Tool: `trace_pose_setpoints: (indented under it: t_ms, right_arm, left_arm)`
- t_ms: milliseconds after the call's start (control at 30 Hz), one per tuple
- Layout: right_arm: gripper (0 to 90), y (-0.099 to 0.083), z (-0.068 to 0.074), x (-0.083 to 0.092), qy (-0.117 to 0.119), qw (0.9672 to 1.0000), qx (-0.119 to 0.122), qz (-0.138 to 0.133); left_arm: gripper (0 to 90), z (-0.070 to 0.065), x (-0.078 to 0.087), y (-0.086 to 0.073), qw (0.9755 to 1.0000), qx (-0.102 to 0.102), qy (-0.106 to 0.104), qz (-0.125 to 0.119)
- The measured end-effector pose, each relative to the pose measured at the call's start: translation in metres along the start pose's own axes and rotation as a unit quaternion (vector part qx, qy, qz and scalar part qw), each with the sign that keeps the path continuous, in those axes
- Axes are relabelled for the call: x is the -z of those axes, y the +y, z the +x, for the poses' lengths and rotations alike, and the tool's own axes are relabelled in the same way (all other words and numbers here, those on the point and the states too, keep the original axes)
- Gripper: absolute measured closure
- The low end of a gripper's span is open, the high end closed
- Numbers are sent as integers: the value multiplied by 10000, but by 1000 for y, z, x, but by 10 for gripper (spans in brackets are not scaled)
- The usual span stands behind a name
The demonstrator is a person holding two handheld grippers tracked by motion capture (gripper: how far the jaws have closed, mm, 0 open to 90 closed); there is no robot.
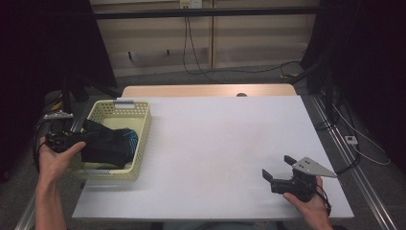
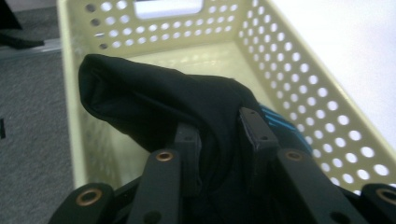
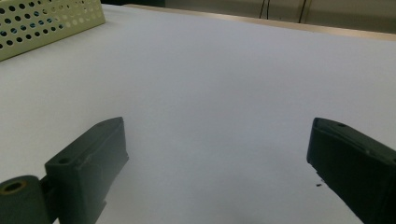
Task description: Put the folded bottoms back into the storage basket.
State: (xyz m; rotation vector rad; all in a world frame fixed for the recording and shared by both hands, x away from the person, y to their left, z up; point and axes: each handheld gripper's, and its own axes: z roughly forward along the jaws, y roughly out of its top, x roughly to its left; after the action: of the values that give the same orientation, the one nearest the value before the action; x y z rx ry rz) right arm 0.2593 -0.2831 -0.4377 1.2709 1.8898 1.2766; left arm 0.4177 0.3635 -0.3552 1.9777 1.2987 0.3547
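Observation:
A black garment (image 1: 112,143) with light blue stripes lies bunched in a pale yellow perforated basket (image 1: 143,132) at the table's left edge. My left gripper (image 1: 93,136) reaches into the basket from the left. In the left gripper view its jaws (image 2: 219,126) pinch a fold of the black garment (image 2: 140,98), which rises above the basket (image 2: 299,84) floor. My right gripper (image 1: 277,166) rests near the table's front right corner, held in a hand. Its jaws (image 3: 217,140) stand wide open over the bare white table (image 3: 210,70).
The white tabletop (image 1: 225,139) spreads between the basket and the right gripper. The basket's corner (image 3: 46,21) appears at the upper left of the right gripper view. Cables and dark stands lie on the floor beyond both table sides.

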Motion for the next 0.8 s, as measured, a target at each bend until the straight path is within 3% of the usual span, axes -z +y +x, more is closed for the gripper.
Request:
trace_pose_setpoints:
  t_ms: [133, 400, 500, 800]
  right_arm:
    - [49, 0, 0, -1, -6, 10000, -4, -1]
    - [49, 0, 0, -1, -3, 10000, -1, 4]
    - [49, 0, 0, -1, -5, 10000, 2, 3]
    - [49, 0, 1, 0, 0, 10000, -13, -4]
  left_arm:
    - [708, 5, -2, -3, 9998, 48, 172, 100]
    - [698, 7, -11, -2, 9993, -60, 304, 229]
    - [688, 8, -12, -3, 9989, 10, 367, 301]
    - [656, 11, -16, -7, 9947, 98, 772, 671]
